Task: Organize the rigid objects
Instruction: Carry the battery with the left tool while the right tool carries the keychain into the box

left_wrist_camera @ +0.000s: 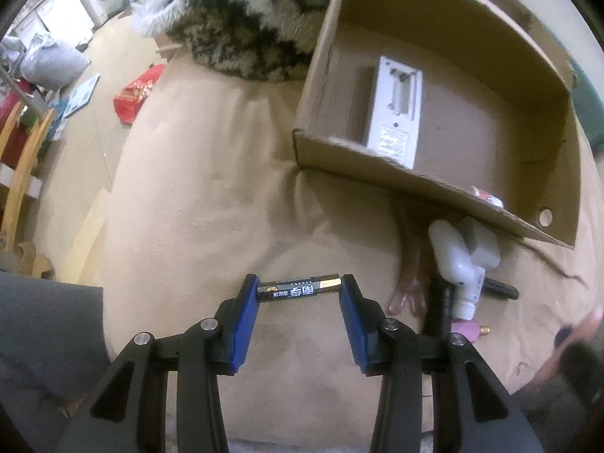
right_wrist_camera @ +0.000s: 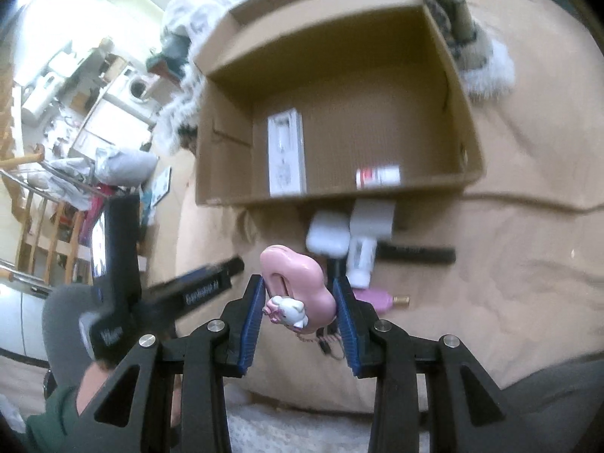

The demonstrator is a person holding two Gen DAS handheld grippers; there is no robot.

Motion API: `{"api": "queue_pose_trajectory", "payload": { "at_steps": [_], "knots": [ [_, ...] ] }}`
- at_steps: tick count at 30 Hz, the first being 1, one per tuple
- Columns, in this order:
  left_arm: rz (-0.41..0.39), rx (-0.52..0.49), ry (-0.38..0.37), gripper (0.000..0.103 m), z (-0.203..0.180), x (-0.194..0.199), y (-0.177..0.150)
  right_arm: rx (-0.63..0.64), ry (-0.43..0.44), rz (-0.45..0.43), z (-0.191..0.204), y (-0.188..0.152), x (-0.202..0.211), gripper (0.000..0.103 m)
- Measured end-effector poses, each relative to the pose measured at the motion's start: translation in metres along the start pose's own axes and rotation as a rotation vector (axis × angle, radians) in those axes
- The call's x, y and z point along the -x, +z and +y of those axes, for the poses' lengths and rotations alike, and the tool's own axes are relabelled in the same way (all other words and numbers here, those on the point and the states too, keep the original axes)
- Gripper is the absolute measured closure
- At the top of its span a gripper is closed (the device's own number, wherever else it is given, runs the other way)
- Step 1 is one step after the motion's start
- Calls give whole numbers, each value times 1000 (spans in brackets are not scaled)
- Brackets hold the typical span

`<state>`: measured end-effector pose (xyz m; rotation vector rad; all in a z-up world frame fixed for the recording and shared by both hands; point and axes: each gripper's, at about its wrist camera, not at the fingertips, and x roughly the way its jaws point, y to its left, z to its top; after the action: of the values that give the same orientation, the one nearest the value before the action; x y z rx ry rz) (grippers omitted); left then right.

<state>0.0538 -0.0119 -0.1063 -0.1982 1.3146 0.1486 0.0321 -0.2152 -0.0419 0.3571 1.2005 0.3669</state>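
Observation:
My left gripper (left_wrist_camera: 300,288) is shut on a black-and-gold battery (left_wrist_camera: 300,287), held crosswise between its blue pads above the beige blanket. My right gripper (right_wrist_camera: 298,294) is shut on a pink toy with a white cat figure (right_wrist_camera: 298,283), lifted off the blanket. A cardboard box (left_wrist_camera: 396,177) lies open ahead, with a white flat pack (left_wrist_camera: 396,113) and a small red-and-white item (right_wrist_camera: 377,176) inside. In front of the box lie a white bottle (left_wrist_camera: 458,260), a grey-white adapter (left_wrist_camera: 481,243), a black comb (right_wrist_camera: 415,253) and a pink nozzle piece (right_wrist_camera: 375,300).
A furry patterned throw (left_wrist_camera: 241,34) lies beyond the box. The bed edge drops at the left to a floor with a red bag (left_wrist_camera: 137,90) and wooden frames (left_wrist_camera: 22,173). The other hand's gripper handle (right_wrist_camera: 113,264) shows at the left of the right wrist view.

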Motion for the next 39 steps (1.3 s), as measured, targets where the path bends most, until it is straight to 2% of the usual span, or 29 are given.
{"api": "queue_pose_trajectory", "payload": {
  "at_steps": [9,14,19,25,32,39],
  "knots": [
    [-86,-43,-32,64,-14,56,6,-16,24,-73,-3,32,16,64],
    [-148,-81,-48,64,-23,86,29,-17,26,-108,-8,50,25,64],
    [-193,-130,-53,64,-34,98,56,-15,24,-149,-13,72,27,64],
    [-175,-184,-43,64,-49,77,81,-19,25,-165,-17,100,18,64],
    [-175,-235,-19,64,-66,47,102,-13,-9,-142,-23,130,-7,64],
    [-168,-265,-27,64,-73,19,107,-5,-53,-106,-32,135,-41,64]
  ]
}}
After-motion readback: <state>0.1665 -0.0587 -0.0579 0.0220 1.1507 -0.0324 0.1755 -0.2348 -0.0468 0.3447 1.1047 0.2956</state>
